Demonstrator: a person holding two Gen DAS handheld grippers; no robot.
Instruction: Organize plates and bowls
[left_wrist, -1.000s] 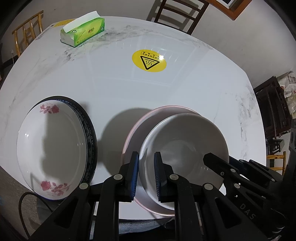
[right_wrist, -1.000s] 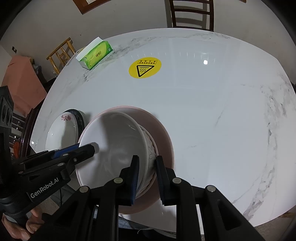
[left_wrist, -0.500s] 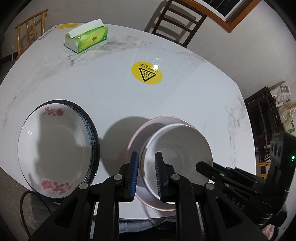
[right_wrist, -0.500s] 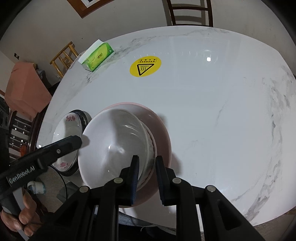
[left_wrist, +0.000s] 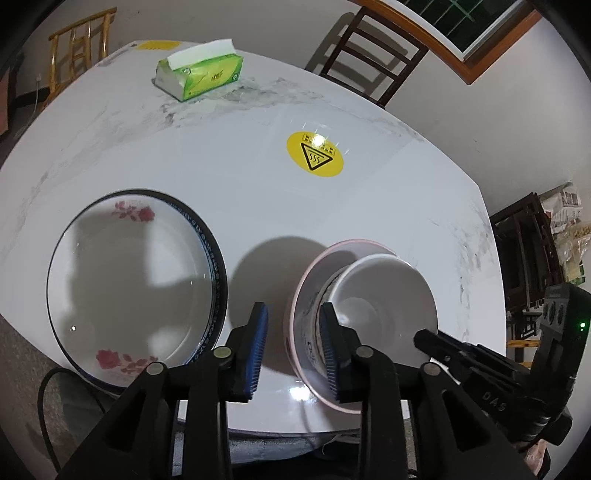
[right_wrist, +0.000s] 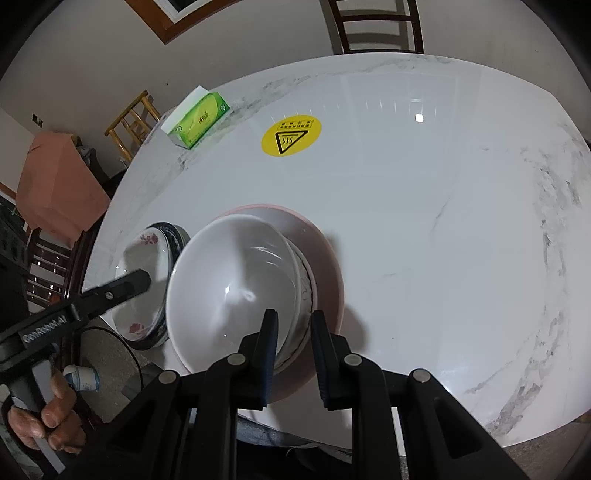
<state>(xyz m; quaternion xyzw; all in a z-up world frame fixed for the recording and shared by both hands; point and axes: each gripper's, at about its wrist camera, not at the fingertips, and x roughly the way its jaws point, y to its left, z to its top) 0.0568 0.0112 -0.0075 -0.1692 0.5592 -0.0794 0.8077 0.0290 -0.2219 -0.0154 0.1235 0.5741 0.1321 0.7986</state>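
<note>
A white bowl (left_wrist: 384, 295) sits nested in a patterned bowl (left_wrist: 314, 325) on a pink plate (left_wrist: 306, 280) near the table's front edge; the stack also shows in the right wrist view (right_wrist: 236, 284). A white plate with red flowers (left_wrist: 129, 284) lies on a dark-rimmed plate (left_wrist: 218, 258) to the left. My left gripper (left_wrist: 293, 345) is open, hanging above the pink plate's left rim and holding nothing. My right gripper (right_wrist: 293, 354) is open, its jaws standing either side of the bowls' near rim.
A green tissue box (left_wrist: 199, 75) lies at the table's far left. A yellow warning sticker (left_wrist: 316, 153) marks the table's middle. Chairs stand behind the white marble table (right_wrist: 443, 221). A dark cabinet is at the right.
Both grippers have opened and drawn back and up from the bowl stack. The white bowl now rests in the patterned bowl on the pink plate.
</note>
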